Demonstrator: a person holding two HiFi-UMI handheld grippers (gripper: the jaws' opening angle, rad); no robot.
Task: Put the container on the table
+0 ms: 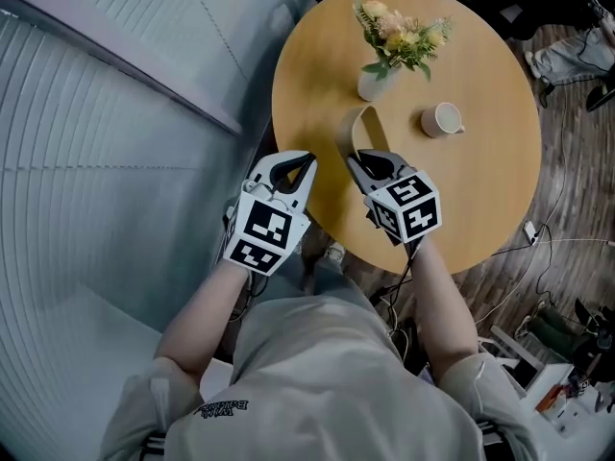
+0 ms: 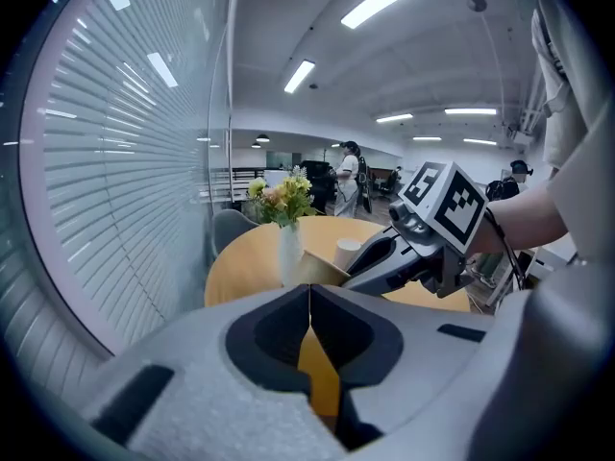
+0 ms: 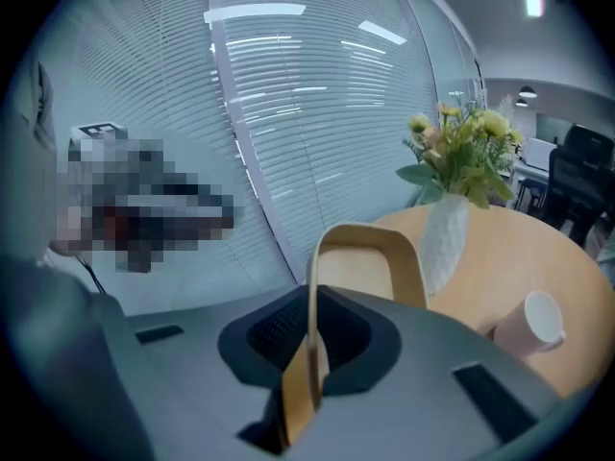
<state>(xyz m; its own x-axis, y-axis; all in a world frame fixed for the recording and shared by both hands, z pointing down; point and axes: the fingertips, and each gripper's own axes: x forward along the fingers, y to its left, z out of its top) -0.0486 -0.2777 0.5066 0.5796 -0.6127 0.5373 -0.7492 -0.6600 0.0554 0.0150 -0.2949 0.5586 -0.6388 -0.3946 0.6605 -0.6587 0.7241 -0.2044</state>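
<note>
Placement step in hand. Container gripped by wall in right gripper jaws, held over counter beside vase. Left gripper jaws clenched, empty. Next judged: lowering upright, release.

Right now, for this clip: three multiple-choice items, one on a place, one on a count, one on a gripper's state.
1. Where is the vase? A on the round table; B on the floor; C on a chair.
2. How many cups are on the table? A none; B one; C three.
3. The right gripper is: A open; B shut on the container; C shut on the cup.
Answers: A, the vase stands on the wood top; B, a single cup shows; B, its jaws pinch the tan wall.
</note>
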